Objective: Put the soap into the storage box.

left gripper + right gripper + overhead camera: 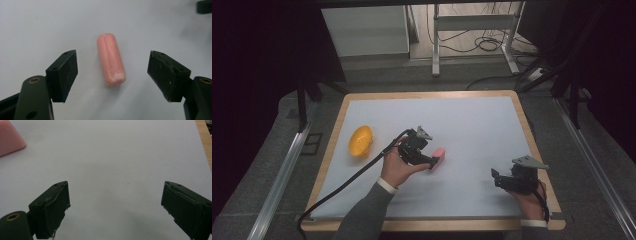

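A pink sausage-shaped piece [111,60] lies flat on the white table sheet [472,130], seen from above as a small pink lump [438,154] near the middle. My left gripper [112,75] hovers over it, open, with one jaw on each side and a gap between each jaw and the piece. In the high view the left gripper [432,161] reaches in from the left. My right gripper [496,176] rests near the front right, open, with nothing between its fingers [53,207]. A corner of the pink piece [8,138] shows at the top left of the right gripper view.
A yellow-orange bowl-like object [361,140] sits at the left of the sheet. The wooden table edge [532,135] frames the sheet. A black cable [347,180] trails from the left gripper toward the front left. Metal stand legs and cables lie on the floor beyond.
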Available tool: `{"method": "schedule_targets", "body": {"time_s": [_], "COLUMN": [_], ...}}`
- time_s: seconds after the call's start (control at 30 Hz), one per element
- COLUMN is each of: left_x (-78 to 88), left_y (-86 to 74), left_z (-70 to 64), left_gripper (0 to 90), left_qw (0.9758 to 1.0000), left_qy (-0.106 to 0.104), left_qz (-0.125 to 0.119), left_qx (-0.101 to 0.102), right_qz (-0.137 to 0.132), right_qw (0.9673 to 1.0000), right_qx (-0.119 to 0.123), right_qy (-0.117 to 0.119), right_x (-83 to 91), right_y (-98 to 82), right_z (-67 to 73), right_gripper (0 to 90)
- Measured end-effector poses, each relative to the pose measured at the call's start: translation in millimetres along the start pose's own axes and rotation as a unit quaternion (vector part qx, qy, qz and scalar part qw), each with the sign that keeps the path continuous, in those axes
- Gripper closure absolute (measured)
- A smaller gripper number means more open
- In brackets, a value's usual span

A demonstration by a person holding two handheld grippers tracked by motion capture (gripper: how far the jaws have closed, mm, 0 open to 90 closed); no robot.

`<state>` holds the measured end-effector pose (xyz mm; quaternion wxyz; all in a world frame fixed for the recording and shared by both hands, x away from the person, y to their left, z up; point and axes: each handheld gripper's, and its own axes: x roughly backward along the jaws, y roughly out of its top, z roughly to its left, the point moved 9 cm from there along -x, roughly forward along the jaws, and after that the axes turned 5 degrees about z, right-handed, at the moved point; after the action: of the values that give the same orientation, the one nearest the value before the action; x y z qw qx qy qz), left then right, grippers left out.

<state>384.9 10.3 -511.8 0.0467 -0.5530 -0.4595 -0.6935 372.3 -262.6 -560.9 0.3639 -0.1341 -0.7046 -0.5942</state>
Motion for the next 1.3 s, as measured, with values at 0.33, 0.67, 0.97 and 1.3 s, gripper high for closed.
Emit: {"method": "schedule_targets", "body": {"time_s": [0.33, 0.67, 0.97, 1.3], "left_x": [-19.1, -34.8, -53.2, -68.8], "left_y": [5.9, 4.6, 0.8, -1.3], "left_z": [0.4, -0.4, 1.9, 4.9], "left_gripper": [25.7, 27.9, 31.8, 40.4], "left_qw": [0.9998, 0.9994, 0.9984, 0.9964], "left_qy": [-0.001, -0.012, -0.017, -0.033], "left_qz": [0.017, 0.028, 0.046, 0.064], "left_qx": [0.005, 0.016, 0.028, 0.045], "right_qz": [0.003, 0.007, 0.01, 0.014], "right_qw": [1.0, 1.0, 0.9999, 0.9999], "right_qx": [0.0, 0.001, 0.002, 0.002], "right_qy": [0.0, 0.0, 0.001, -0.002], "right_x": [-1.5, -3.1, -5.7, -7.6], "right_y": [-1.3, -2.2, -3.3, -4.5], "right_z": [-1.3, -0.6, 0.6, 1.5], "right_gripper": [7.8, 7.8, 7.8, 7.9]}}
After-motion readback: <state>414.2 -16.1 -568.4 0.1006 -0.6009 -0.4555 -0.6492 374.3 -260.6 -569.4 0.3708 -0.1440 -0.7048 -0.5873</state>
